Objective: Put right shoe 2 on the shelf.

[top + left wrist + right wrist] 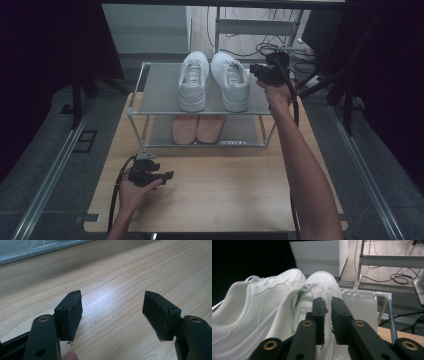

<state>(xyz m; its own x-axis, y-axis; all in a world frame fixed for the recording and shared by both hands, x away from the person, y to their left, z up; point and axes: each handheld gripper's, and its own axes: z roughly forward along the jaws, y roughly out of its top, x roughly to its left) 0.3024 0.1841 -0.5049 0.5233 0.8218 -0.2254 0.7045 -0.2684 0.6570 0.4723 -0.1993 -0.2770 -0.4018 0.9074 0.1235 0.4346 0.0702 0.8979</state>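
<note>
High view: a wooden counter (220,200) carries a two-tier metal shoe rack (160,95) at 12 o'clock. A pair of white sneakers (214,80) sits on the top shelf, toes pointing away, and a pair of pink shoes (197,128) sits on the lower shelf right below. The right gripper (261,73) is held at the rack's top right corner, about 1 o'clock, just beside the right-hand sneaker. The left gripper (167,175) rests low over the counter at 7 o'clock, well apart from the rack. Left gripper view: fingers (71,315) spread wide, nothing between them, bare wood grain beneath, the rack's edge across the 11 o'clock corner. Right gripper view: fingers (319,317) narrow, a thin gap, nothing gripped; the nearer white sneaker's heel opening lies straight ahead behind the tips, the other sneaker at 9 o'clock, rack shelf at 2 o'clock.
</note>
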